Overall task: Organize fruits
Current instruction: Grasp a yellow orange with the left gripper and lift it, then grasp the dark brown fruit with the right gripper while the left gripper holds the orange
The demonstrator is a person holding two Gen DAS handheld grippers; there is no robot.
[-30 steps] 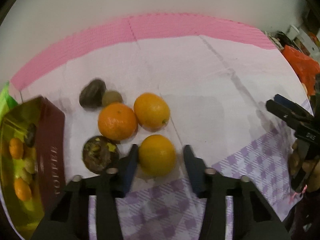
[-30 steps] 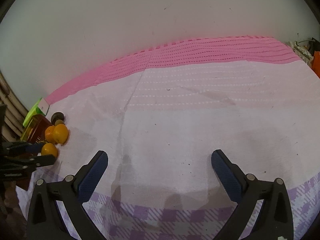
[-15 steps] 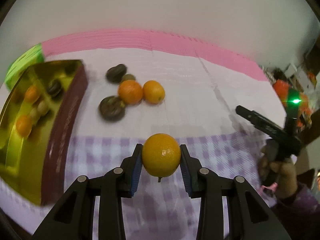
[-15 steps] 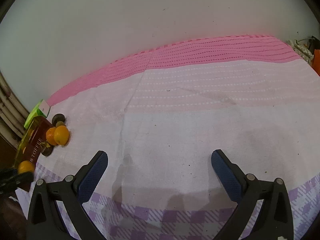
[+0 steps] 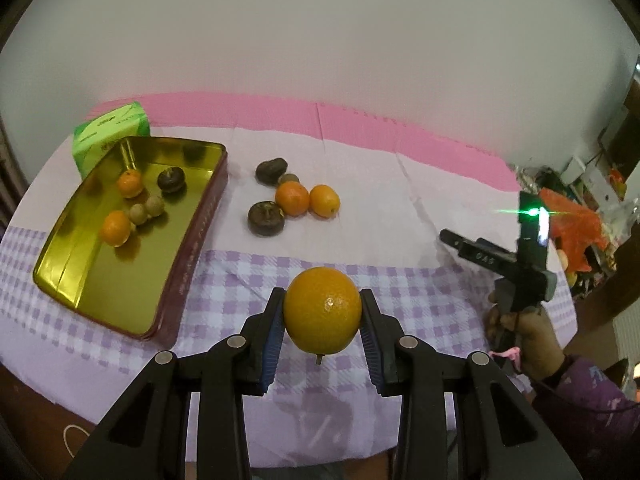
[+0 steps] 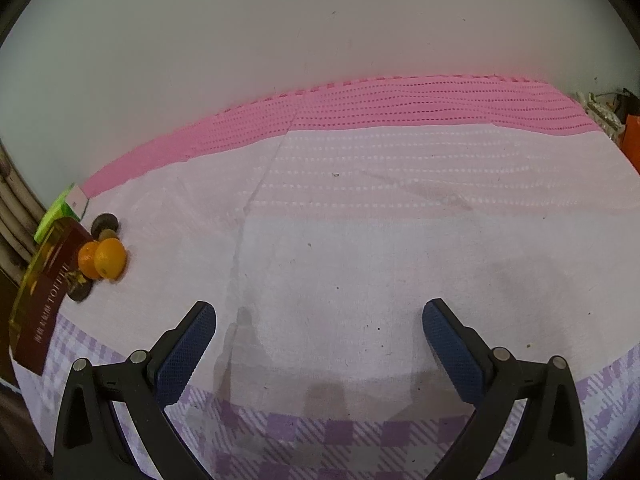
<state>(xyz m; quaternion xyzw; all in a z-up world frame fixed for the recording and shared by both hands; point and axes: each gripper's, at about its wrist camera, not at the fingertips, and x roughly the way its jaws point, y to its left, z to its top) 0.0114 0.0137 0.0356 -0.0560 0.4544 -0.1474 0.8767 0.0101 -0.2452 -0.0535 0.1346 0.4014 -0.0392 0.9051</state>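
Observation:
My left gripper [image 5: 322, 320] is shut on an orange [image 5: 322, 310] and holds it in the air above the purple-checked cloth. To its left lies a gold tin [image 5: 100, 280] with a maroon wall, holding two small oranges, a dark fruit and two small brown fruits. Beyond it on the cloth sit two oranges [image 5: 307, 199], two dark fruits [image 5: 266, 218] and a small brown one. My right gripper [image 6: 319, 316] stands open over bare cloth with nothing between its fingers; it also shows at the right of the left wrist view, held by a hand [image 5: 528, 328].
A green box [image 5: 108, 136] stands behind the tin. The tin [image 6: 44, 308] and the fruit pile [image 6: 102, 260] appear at the far left of the right wrist view. A pink band [image 6: 400, 100] edges the cloth against the white wall. Clutter and an orange bag [image 5: 572, 224] lie far right.
My left gripper closed on the orange beside the pile, lifted it and drew back toward me, swinging so the tin came into fuller view. The right gripper kept still.

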